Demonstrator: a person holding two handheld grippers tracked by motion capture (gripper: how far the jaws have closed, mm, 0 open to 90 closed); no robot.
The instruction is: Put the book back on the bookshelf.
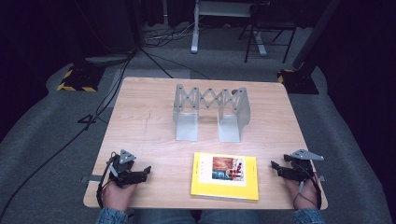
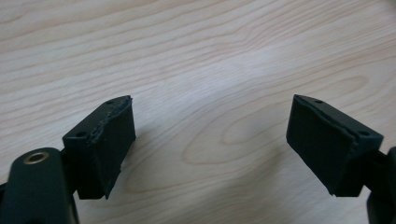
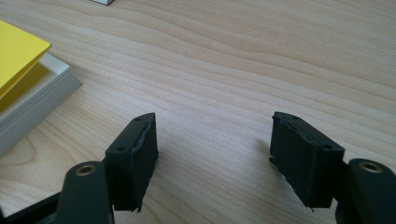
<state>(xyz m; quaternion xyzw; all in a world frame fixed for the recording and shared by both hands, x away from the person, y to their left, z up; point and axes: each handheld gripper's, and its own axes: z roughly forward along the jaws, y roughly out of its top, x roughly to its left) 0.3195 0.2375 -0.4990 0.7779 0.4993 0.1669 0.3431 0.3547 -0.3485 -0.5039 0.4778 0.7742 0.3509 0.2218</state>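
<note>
Resting at the table's near corners, the left gripper and right gripper flank the book, jaws apart and empty, probably poised to carry it to the rack behind.

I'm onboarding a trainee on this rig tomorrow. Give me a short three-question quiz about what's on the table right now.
1. True or false: the yellow book lies flat between the left gripper and the right gripper.
2. The grey metal expanding rack stands: A) nearer the person than the book, B) beyond the book, C) on the book.
3. Fill in: both grippers' jaws are ____, holding nothing.

Key: 1 true; 2 B; 3 open.
</note>
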